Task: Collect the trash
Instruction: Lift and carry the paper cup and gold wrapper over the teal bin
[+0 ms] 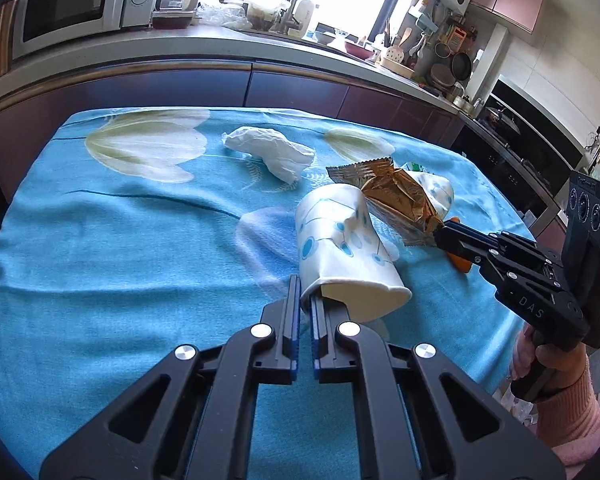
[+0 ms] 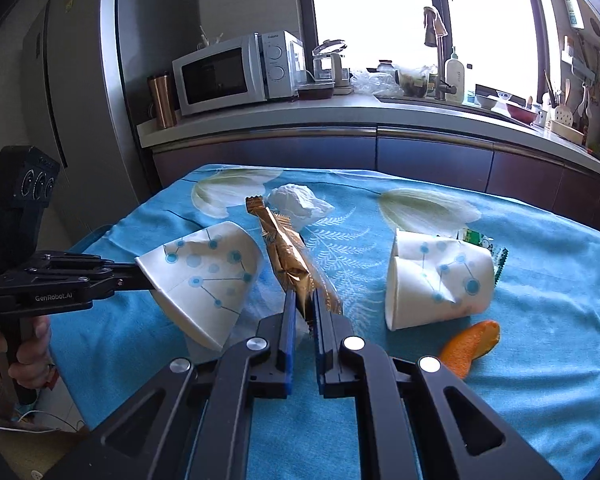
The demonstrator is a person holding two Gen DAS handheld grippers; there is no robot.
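Observation:
My left gripper (image 1: 306, 292) is shut on the rim of a white paper cup with blue dots (image 1: 340, 248), held on its side above the blue cloth; the cup also shows in the right wrist view (image 2: 204, 276). My right gripper (image 2: 304, 300) is shut on a gold snack wrapper (image 2: 288, 256), which also shows in the left wrist view (image 1: 392, 196) just behind the cup's base. A crumpled white tissue (image 1: 268, 150) lies farther back. A second crushed paper cup (image 2: 436, 280), an orange peel (image 2: 470, 344) and a green wrapper (image 2: 480, 240) lie to the right.
The table is covered by a blue cloth with white flowers (image 1: 120, 240). Behind it runs a kitchen counter (image 2: 340, 116) with a microwave (image 2: 228, 74), a kettle, a sink and bottles. A fridge (image 2: 80, 100) stands at the left.

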